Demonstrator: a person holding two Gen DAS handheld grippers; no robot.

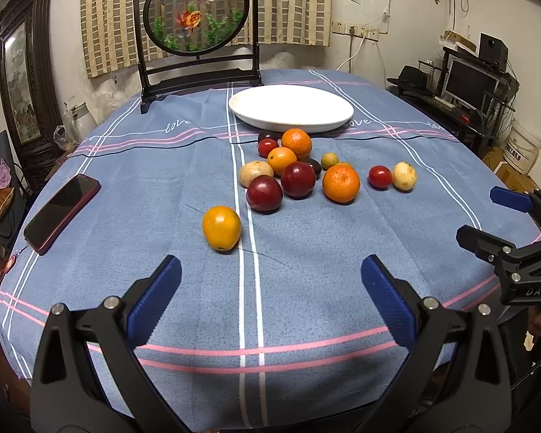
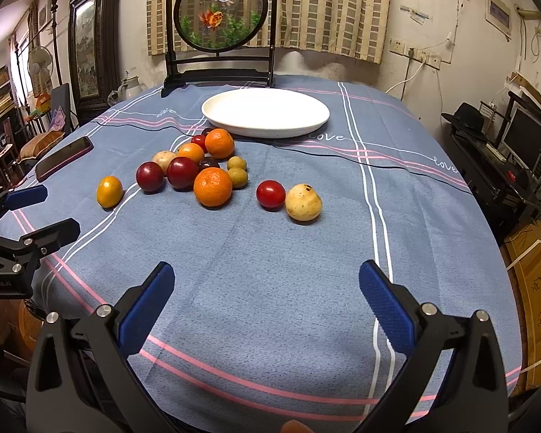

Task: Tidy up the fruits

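A loose cluster of fruit lay on the blue plaid tablecloth (image 1: pixel 306 252) just in front of an empty white plate (image 1: pixel 291 108), none of it yet on the plate. Two tangerines (image 1: pixel 341 183) sat among dark red plums (image 1: pixel 264 193), cherry tomatoes (image 1: pixel 380 176), small greenish fruits and a pale speckled fruit (image 1: pixel 404 175) at the right edge of the group. One yellow-orange fruit (image 1: pixel 221 228) stood apart, nearest the left gripper (image 1: pixel 270 299).

Both claws were spread wide and held nothing. The left gripper hovered over bare cloth short of the yellow-orange fruit; the right gripper (image 2: pixel 267 296) hung likewise, with the pale speckled fruit (image 2: pixel 303 202) and a cherry tomato (image 2: pixel 271 195) ahead of it, touching or nearly so.

The sorting appeared to be at its start. A sound first pick would likely be an outlying piece: the lone yellow-orange fruit for the left claw, or the speckled one for the right, since neither is crowded on all sides. The pads should straddle the fruit at its widest part and close gently, as round fruit may roll away if nudged off-centre. Reaching into the packed middle first risks scattering the rest.

A dark phone (image 1: pixel 62 213) lay near the table's left edge, and a framed goldfish screen (image 1: pixel 198 32) stood behind the plate.
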